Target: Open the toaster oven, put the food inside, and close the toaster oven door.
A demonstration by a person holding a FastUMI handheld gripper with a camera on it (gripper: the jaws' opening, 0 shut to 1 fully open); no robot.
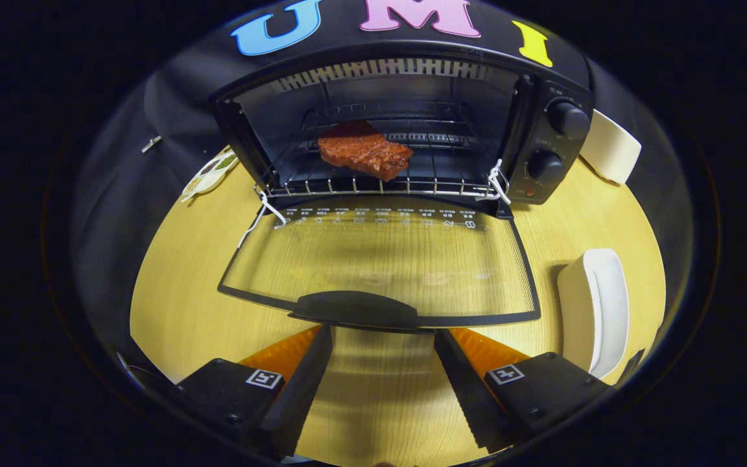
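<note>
Both fingers of the gripper [383,337] stand spread apart with nothing between them but bare tabletop, their tips just short of the door's handle and touching nothing. Beyond them sits the wooden table [172,292], and at its far side the toaster oven [542,97], its cavity open toward the fingers. Its glass door [380,259] lies folded flat down — the dark handle [355,309] just ahead of the fingertips, slightly nearer the left one. Off beside the right finger stands a white dish [597,311]; a second white piece [612,148] sits farther off, past the oven's knob panel. Inside, on the wire rack [373,187], lies the food [364,150] — a reddish-brown slab, well beyond the fingers.
</note>
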